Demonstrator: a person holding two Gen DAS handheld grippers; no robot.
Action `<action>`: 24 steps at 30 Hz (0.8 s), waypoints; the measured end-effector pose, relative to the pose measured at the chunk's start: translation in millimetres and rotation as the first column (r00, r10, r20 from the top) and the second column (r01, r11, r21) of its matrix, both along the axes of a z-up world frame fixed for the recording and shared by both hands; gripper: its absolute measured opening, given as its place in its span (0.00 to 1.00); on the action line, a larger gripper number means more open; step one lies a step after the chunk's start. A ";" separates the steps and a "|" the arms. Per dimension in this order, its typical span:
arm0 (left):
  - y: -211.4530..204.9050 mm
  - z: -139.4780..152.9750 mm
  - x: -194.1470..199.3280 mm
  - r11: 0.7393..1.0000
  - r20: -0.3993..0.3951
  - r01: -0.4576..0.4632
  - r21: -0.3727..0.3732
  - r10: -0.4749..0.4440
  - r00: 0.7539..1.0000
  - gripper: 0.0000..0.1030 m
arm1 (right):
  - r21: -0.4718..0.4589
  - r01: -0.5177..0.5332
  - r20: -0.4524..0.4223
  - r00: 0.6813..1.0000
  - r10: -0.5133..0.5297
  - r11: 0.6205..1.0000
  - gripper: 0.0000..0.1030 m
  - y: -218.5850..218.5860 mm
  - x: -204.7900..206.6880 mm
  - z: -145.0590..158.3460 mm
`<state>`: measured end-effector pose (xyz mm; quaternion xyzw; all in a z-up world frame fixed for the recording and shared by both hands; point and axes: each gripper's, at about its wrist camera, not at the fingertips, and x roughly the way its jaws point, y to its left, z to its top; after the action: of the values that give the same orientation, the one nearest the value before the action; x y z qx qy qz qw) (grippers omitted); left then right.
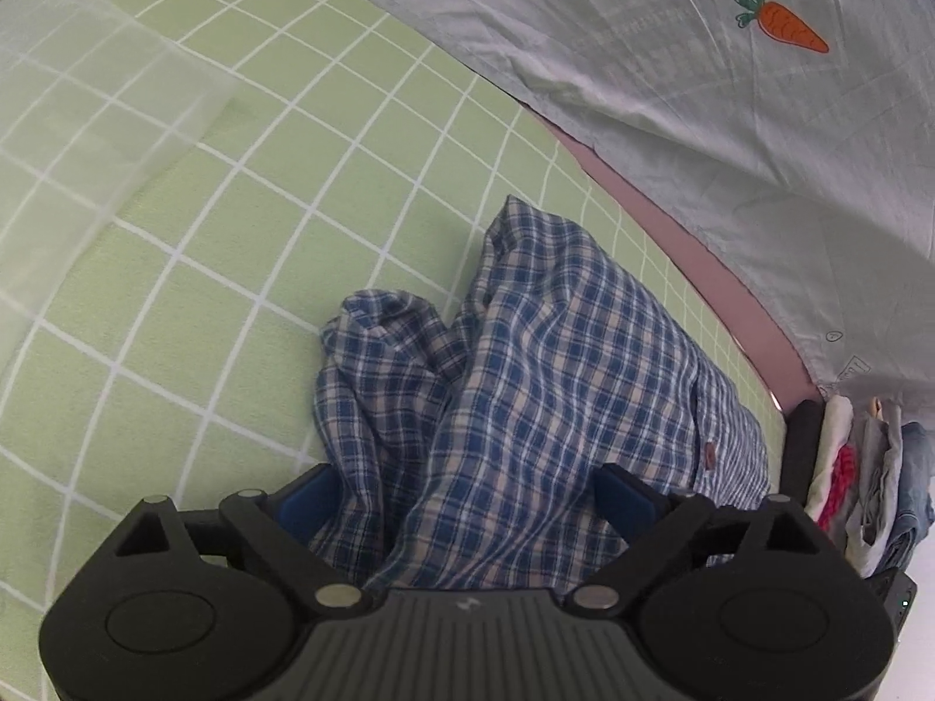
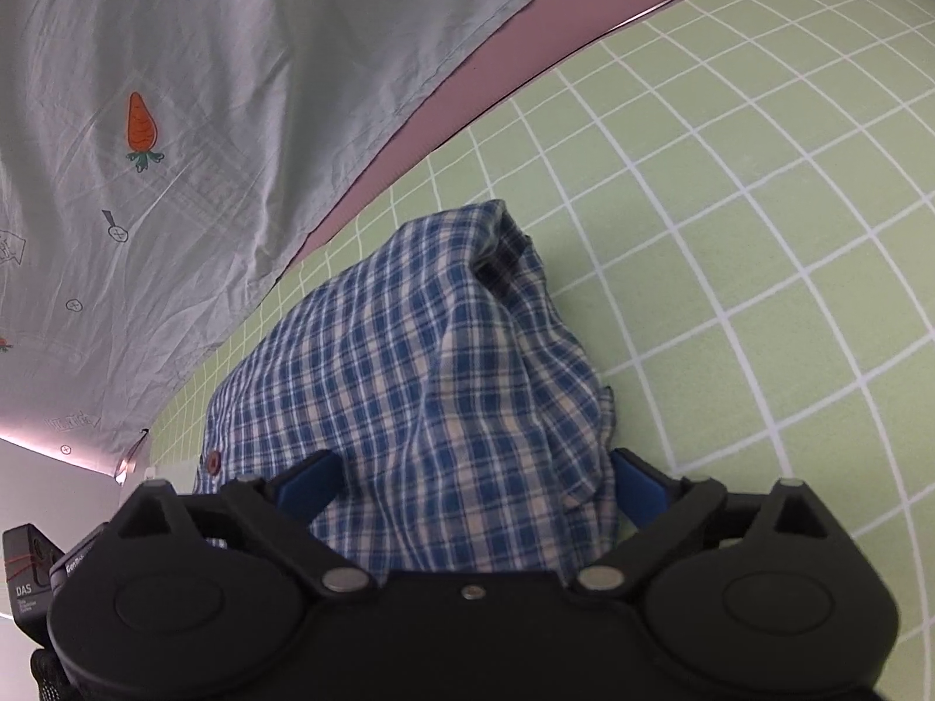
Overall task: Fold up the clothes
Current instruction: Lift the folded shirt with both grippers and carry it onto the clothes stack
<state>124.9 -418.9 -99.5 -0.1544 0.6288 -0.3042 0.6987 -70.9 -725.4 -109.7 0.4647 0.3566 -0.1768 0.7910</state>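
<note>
blue plaid shirt [image 1: 543, 385] lies bunched on green grid mat [image 1: 193, 269], near the mat's edge by a pink strip [image 1: 689, 233] and a pale sheet with a carrot print [image 1: 783, 26]. left gripper [image 1: 461, 502] has its blue fingers [image 1: 307, 499] spread wide, shirt cloth draped between them and running back over the gripper body; cannot tell if the cloth is pinched. right gripper [image 2: 473, 488] looks the same: blue fingers [image 2: 307, 482] wide apart, plaid shirt [image 2: 432, 374] heaped between them, grip not clear. red-brown button [image 2: 213, 460] shows on the shirt placket at its left side in the right wrist view. pile of other clothes [image 1: 865, 485] sits at the mat's far right edge in the left wrist view. black device [image 2: 29, 578] at lower left in the right wrist view.
</note>
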 end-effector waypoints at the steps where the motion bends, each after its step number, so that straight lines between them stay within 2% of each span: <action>1: -2.4 -1.7 -1.2 1.000 -0.013 0.001 -0.018 -0.001 1.000 0.91 | 0.015 0.002 0.011 1.000 -0.002 1.000 0.99 -0.8 2.9 -0.9; 4: -9.6 -6.7 -4.7 0.997 -0.051 0.002 -0.073 -0.006 0.999 0.90 | 0.071 -0.018 0.058 0.998 0.013 0.997 1.00 8.4 16.4 -5.2; 5: -12.0 -8.3 -5.9 0.996 -0.064 0.002 -0.091 -0.008 0.998 0.86 | 0.089 -0.027 0.074 0.997 0.021 0.996 1.00 12.3 21.3 -6.8; 6: -14.5 -10.0 -7.0 0.994 -0.077 0.002 -0.109 -0.010 0.997 0.75 | 0.106 -0.038 0.090 0.996 0.028 0.994 1.00 16.3 26.2 -8.3; 7: -16.8 -11.2 -10.0 0.993 -0.085 0.008 -0.120 -0.019 0.996 0.71 | 0.109 -0.059 0.097 0.994 0.048 0.992 1.00 22.0 31.9 -8.7; 8: -15.1 -9.1 -16.5 0.992 -0.084 0.017 -0.121 -0.028 0.996 0.59 | 0.084 -0.100 0.086 0.992 0.093 0.991 0.98 30.7 39.2 -6.7; 9: -9.8 -4.5 -24.9 0.992 -0.079 0.023 -0.120 -0.033 0.996 0.43 | 0.063 -0.141 0.073 0.988 0.137 0.988 0.88 39.3 45.8 -4.9; 10: -4.5 0.2 -33.4 0.992 -0.074 0.029 -0.119 -0.038 0.997 0.39 | 0.050 -0.176 0.059 0.983 0.173 0.983 0.81 47.4 49.6 -2.7; 11: 0.8 4.8 -41.8 0.992 -0.069 0.034 -0.118 -0.043 0.997 0.33 | 0.039 -0.198 0.048 0.979 0.196 0.979 0.70 55.0 50.6 0.5; 12: 6.1 9.4 -50.2 0.992 -0.064 0.040 -0.117 -0.047 0.997 0.31 | 0.031 -0.220 0.043 0.975 0.218 0.975 0.58 61.6 50.3 4.0; 14: 16.7 18.6 -67.0 0.992 -0.054 0.051 -0.114 -0.057 0.997 0.31 | 0.030 -0.248 0.056 0.968 0.246 0.968 0.44 70.6 40.5 13.0; 18: 37.9 37.1 -100.7 0.991 -0.034 0.073 -0.109 -0.077 0.996 0.31 | 0.028 -0.257 0.087 0.963 0.254 0.966 0.39 95.8 0.3 34.7; 24: 67.2 62.2 -150.4 0.987 -0.015 0.117 -0.108 -0.119 0.993 0.31 | -0.004 -0.205 0.085 0.975 0.205 0.979 0.38 142.3 -70.8 63.0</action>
<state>-25.5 -351.7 -37.3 -0.1574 0.6270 -0.3765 0.6636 -141.8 -583.0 -46.8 0.4346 0.3692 -0.0736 0.8182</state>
